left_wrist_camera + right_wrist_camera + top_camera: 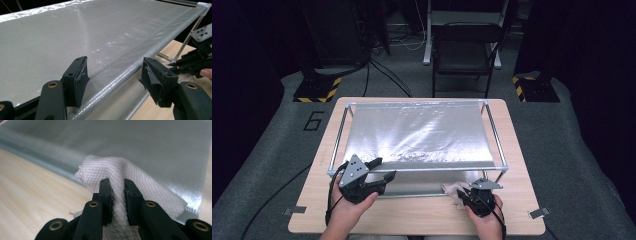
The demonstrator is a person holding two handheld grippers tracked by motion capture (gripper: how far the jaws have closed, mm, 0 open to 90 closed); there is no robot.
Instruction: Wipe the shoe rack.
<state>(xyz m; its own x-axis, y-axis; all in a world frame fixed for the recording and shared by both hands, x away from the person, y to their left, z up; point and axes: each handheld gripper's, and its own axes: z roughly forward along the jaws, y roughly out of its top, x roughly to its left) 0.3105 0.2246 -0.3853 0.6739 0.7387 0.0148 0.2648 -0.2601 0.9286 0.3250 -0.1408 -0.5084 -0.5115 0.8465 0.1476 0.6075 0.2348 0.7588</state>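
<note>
At nine o'clock of the table [422, 216], my left gripper [381, 175] sits at the near left corner of the metal frame [496, 135]. Its jaws stand spread wide, one over the shiny sheet [417, 132] stretched across the frame, the other out past the sheet's near edge. In the left gripper view that edge runs between the two jaws, and neither pad presses on it. My left hand [349, 207] wraps the gripper body from below.

The sheet is silvery, finely dimpled, taut from rail to rail, with glare across its middle. Under its near edge a lower bar of the frame lies on the wooden tabletop.

Toward four o'clock, my right gripper [460, 192] is low on the table just in front of the frame's near right leg. Its jaws are pinched on a white cloth [117, 173]; in the right gripper view the quilted fabric bunches up between the pads and folds over above them. The cloth rests on the wood at the foot of the sheet's near edge, close to the right corner. My right hand [484, 217] holds the gripper from behind.

Past twelve o'clock, beyond the table, stands a dark folding chair [464, 47].
</note>
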